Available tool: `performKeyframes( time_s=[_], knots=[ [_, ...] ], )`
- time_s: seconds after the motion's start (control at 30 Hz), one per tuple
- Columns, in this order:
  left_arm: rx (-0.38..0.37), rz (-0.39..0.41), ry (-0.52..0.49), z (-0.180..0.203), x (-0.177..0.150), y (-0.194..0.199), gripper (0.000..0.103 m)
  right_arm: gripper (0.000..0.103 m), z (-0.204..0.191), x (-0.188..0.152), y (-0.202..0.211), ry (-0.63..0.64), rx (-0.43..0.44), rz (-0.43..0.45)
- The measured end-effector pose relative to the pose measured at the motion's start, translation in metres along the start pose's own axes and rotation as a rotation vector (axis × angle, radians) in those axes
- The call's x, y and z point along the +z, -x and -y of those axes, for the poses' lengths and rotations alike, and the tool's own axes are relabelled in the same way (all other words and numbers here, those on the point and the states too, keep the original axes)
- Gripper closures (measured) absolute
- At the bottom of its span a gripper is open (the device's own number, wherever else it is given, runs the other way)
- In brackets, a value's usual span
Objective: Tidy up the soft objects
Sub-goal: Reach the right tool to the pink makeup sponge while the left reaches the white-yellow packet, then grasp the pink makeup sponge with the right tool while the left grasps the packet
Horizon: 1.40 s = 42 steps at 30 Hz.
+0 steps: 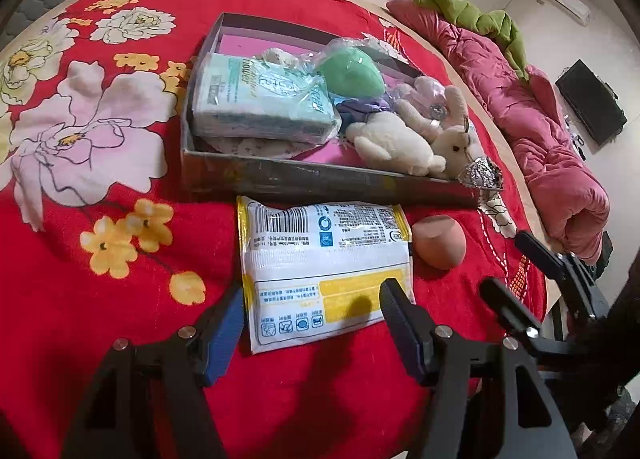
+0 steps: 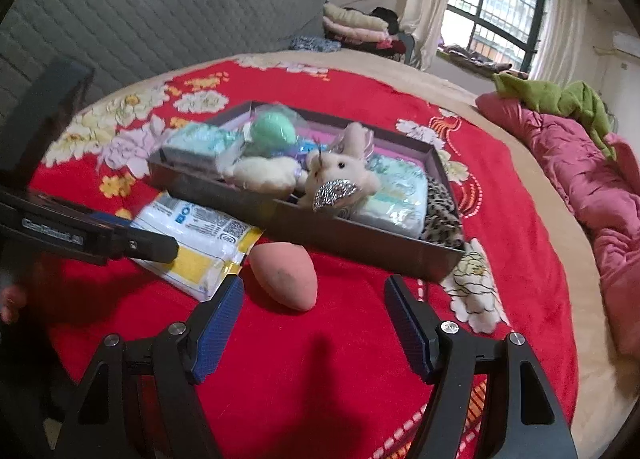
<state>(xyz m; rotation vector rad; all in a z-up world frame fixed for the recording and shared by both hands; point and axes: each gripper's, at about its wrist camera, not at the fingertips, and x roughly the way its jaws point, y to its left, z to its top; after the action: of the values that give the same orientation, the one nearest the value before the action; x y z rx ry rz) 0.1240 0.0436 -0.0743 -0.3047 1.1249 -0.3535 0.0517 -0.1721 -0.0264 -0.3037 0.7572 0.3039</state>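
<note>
A dark shallow box (image 1: 320, 179) (image 2: 360, 235) on the red flowered blanket holds a mint tissue pack (image 1: 260, 99), a green sponge egg (image 1: 352, 73) (image 2: 274, 129), a cream plush rabbit (image 1: 404, 139) (image 2: 340, 175) and another pale pack (image 2: 396, 199). In front of the box lie a white and yellow wipes pack (image 1: 320, 263) (image 2: 200, 239) and a pink sponge egg (image 1: 440, 241) (image 2: 284, 279). My left gripper (image 1: 312, 323) is open over the wipes pack's near end. My right gripper (image 2: 314, 323) is open just short of the pink egg, and it also shows in the left wrist view (image 1: 508, 267).
A rolled pink quilt (image 1: 540, 131) (image 2: 580, 187) with a green cloth on it lies along the right edge of the bed. A grey padded headboard (image 2: 140, 11) stands at the back. A leopard-print cloth (image 2: 440, 211) sits at the box's right end.
</note>
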Motion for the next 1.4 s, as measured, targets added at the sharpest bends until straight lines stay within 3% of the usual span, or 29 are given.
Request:
performKeyframes(
  time_s=[0.43,0.77,0.93,1.13,1.4],
  knots=[
    [-0.014,-0.011,-0.004,0.001,0.011,-0.014,0.037,0.029,-0.003,0.0,-0.047,0.039,0.028,-0.013],
    [-0.019,-0.011,0.018,0.002,0.016,-0.022,0.039,0.058,-0.008,-0.001,-0.052,0.044,0.1,0.012],
    [-0.039,0.006,0.051,-0.002,0.018,-0.02,0.06,0.061,-0.008,-0.001,-0.054,0.029,0.11,0.017],
    [-0.088,0.024,0.091,-0.008,0.019,-0.013,0.073,0.062,-0.002,0.001,-0.052,0.002,0.121,0.024],
    [-0.133,0.083,0.038,0.007,0.021,0.007,0.089,0.062,0.008,-0.001,-0.044,-0.027,0.115,0.026]
  ],
)
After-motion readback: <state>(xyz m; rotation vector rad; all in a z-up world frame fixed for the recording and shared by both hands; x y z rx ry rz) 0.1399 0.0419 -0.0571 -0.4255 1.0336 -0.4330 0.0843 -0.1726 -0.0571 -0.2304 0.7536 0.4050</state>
